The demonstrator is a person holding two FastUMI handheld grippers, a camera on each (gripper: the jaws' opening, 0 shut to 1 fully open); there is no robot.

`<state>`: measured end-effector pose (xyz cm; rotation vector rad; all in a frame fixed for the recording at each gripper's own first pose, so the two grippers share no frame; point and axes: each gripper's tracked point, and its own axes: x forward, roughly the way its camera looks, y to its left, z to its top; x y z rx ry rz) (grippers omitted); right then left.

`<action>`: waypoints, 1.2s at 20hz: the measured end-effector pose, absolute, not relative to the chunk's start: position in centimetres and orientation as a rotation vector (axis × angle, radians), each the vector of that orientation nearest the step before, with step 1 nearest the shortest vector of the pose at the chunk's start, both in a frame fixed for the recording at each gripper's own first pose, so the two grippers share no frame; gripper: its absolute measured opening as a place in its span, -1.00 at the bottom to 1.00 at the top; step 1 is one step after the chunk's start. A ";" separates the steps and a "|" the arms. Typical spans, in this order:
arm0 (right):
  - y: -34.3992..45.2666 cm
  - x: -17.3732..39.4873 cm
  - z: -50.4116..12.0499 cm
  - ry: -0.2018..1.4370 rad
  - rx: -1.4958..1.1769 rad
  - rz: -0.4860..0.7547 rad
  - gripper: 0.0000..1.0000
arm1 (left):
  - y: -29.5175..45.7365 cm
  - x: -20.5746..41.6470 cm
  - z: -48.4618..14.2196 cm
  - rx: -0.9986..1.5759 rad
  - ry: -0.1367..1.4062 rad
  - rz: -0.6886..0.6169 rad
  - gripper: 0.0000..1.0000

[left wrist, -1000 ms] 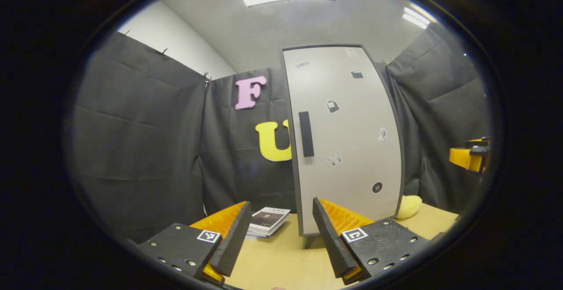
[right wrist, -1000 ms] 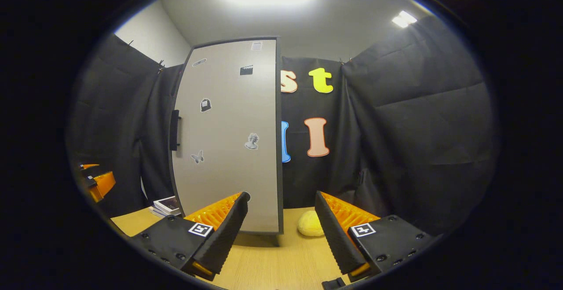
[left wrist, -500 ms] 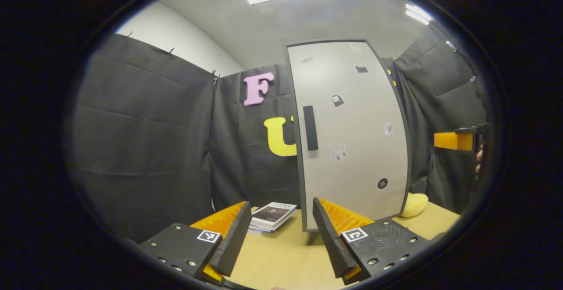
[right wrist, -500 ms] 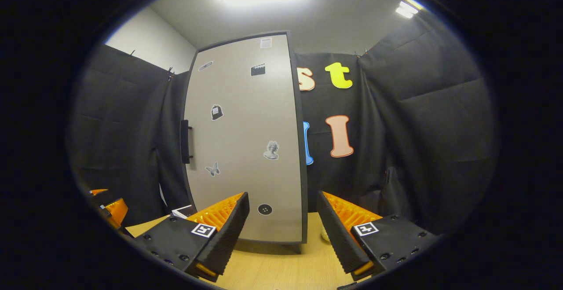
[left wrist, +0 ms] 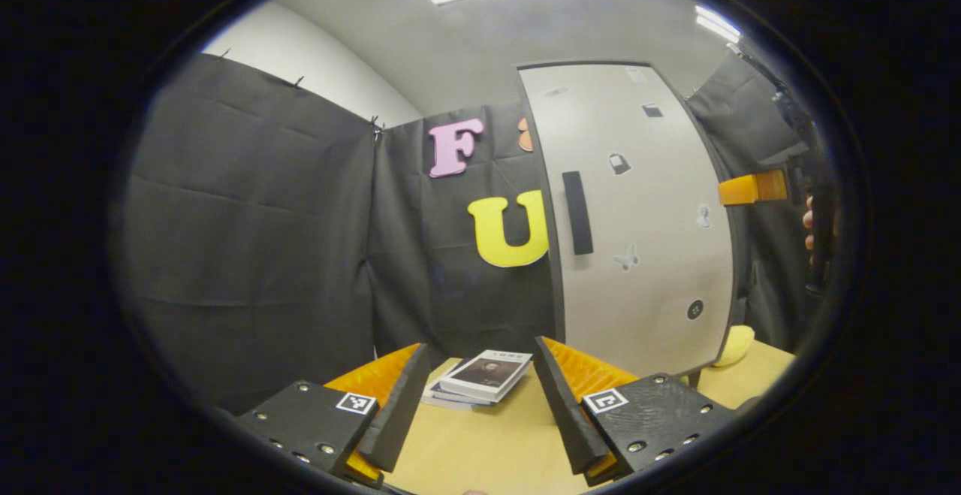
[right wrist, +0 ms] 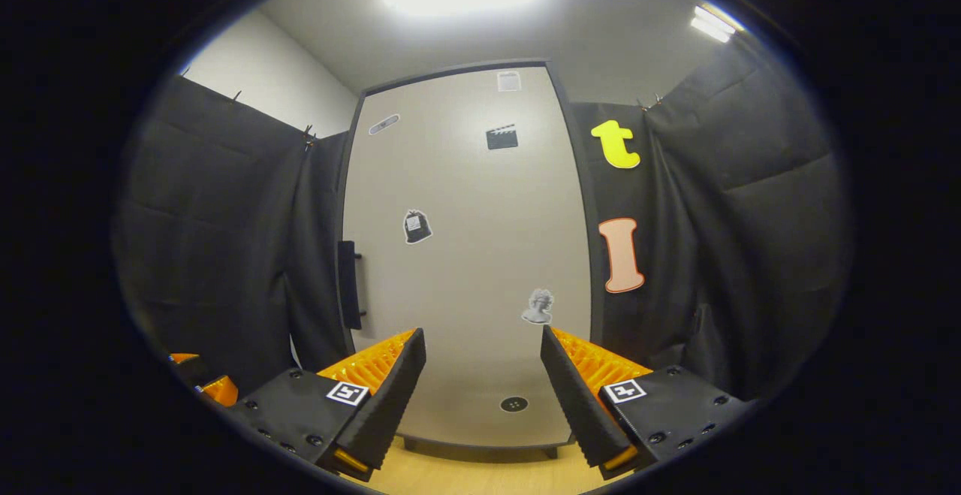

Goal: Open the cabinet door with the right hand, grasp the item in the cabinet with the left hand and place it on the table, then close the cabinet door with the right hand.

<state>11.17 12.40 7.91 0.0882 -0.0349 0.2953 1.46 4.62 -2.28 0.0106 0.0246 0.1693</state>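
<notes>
Black cloth walls close off the booth, and a pale wooden bench runs under both hand-held grippers. In the left gripper view, the left hand-held gripper hangs low over the bench with its fingers apart and nothing between them. Just beyond its fingertips, at 12 o'clock, lies a small stack of books on the bench. Farther off, at about 1 o'clock, stands the cabinet with its grey cabinet door shut, a dark vertical handle near the door's left edge. A yellow soft object lies on the bench by the cabinet's lower right corner, at about 3 o'clock. In the right gripper view, the right hand-held gripper faces the cabinet door squarely, fingers spread and empty. The handle sits at about 10 o'clock from its fingertips, apart from them. The item inside the cabinet is hidden behind the shut door.
</notes>
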 end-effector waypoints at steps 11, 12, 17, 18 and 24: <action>22.9 14.7 10.2 -0.025 0.083 0.389 0.84 | 12.9 3.4 -6.4 0.018 0.079 0.232 0.70; 23.6 15.0 10.3 -0.028 0.077 0.390 0.84 | 13.5 3.7 -6.6 0.019 0.080 0.235 0.70; 26.7 16.6 10.6 -0.033 0.067 0.387 0.84 | 16.1 5.0 -8.1 0.019 0.092 0.243 0.70; 27.1 16.8 10.7 -0.033 0.062 0.383 0.95 | 16.4 5.1 -8.4 0.017 0.095 0.242 0.70; 30.4 18.5 10.3 -0.014 0.041 0.381 0.95 | 19.3 6.3 -10.1 0.014 0.110 0.257 0.68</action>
